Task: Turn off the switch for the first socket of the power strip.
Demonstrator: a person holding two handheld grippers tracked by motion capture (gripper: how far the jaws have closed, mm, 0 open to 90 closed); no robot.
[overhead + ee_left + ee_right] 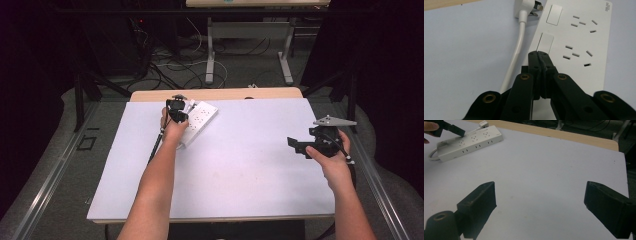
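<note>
We've got the left gripper (539, 53) clenched, tips over the power strip (584, 37) near the table's (240, 165) far-left edge; right gripper (540, 207) spread wide, well apart.

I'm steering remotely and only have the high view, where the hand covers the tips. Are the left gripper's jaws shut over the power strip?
Observer: Yes. In the left gripper view the left gripper has its jaws shut together, tips at a white rocker switch on the power strip; I can't tell whether they press it.
Operator: Anything plugged into the strip?
Observer: No. The sockets I see are empty; its own white plug lies loose beside the strip's far end.
Operator: And the right gripper?
Observer: The right gripper has its jaws wide apart with nothing between them, over bare white table.
</note>
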